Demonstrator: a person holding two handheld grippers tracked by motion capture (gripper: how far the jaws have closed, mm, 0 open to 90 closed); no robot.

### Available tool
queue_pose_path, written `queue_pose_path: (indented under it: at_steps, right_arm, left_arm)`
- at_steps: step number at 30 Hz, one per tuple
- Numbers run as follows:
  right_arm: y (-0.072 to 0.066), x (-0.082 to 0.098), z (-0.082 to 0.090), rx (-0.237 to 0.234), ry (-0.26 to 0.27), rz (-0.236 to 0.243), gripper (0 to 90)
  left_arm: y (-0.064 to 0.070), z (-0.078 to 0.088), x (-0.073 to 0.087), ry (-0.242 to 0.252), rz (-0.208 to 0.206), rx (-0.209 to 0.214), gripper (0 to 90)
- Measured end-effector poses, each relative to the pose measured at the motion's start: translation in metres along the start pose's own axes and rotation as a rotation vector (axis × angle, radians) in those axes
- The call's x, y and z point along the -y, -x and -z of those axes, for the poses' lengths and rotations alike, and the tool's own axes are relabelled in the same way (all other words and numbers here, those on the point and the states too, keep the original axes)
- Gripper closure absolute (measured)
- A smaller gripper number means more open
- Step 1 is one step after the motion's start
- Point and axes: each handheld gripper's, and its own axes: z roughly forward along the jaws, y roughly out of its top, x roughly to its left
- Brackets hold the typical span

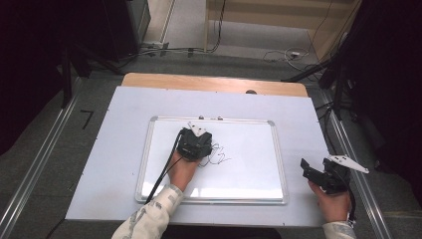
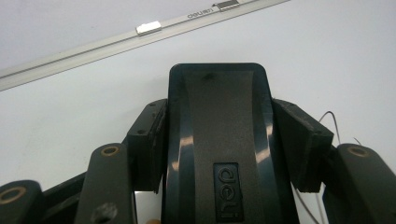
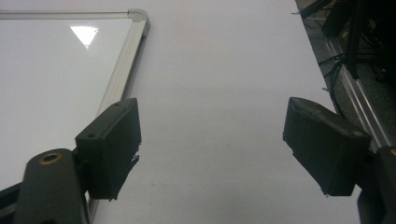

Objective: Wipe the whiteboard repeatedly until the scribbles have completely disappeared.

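Observation:
A whiteboard [image 1: 249,137] with a silver frame lies flat on the white table cover. Black scribbles [image 1: 219,157] mark its middle. My left gripper [image 1: 195,143] hovers over the board just left of the scribbles, shut on a black board eraser [image 2: 219,140] with a raised logo; both pads press its sides. In the left gripper view the board's top rail [image 2: 93,46] runs across the upper part. My right gripper [image 1: 311,172] rests off the board at the table's right edge, open, with nothing between its pads [image 3: 112,144].
The white cover [image 1: 124,114] ends near the wooden table edge [image 1: 214,82] at the back. Metal rails [image 1: 358,164] run along both sides of the table. Cables and dark stands sit on the floor beyond. The board's right frame corner [image 3: 137,18] lies left of my right gripper.

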Motion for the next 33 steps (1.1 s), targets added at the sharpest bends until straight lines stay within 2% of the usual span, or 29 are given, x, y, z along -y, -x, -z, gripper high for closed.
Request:
queue_pose_path:
  at_steps: [17, 33]
  right_arm:
    - [-0.001, -0.001, 0.0, -0.005, 0.002, 0.0, 18.6]
    - [-0.001, -0.001, -0.001, -0.008, 0.003, -0.001, 19.1]
  left_arm:
    - [0.026, -0.004, -0.003, -0.008, -0.04, 0.008, 41.0]
    - [0.047, -0.006, -0.004, -0.009, -0.061, 0.023, 41.0]
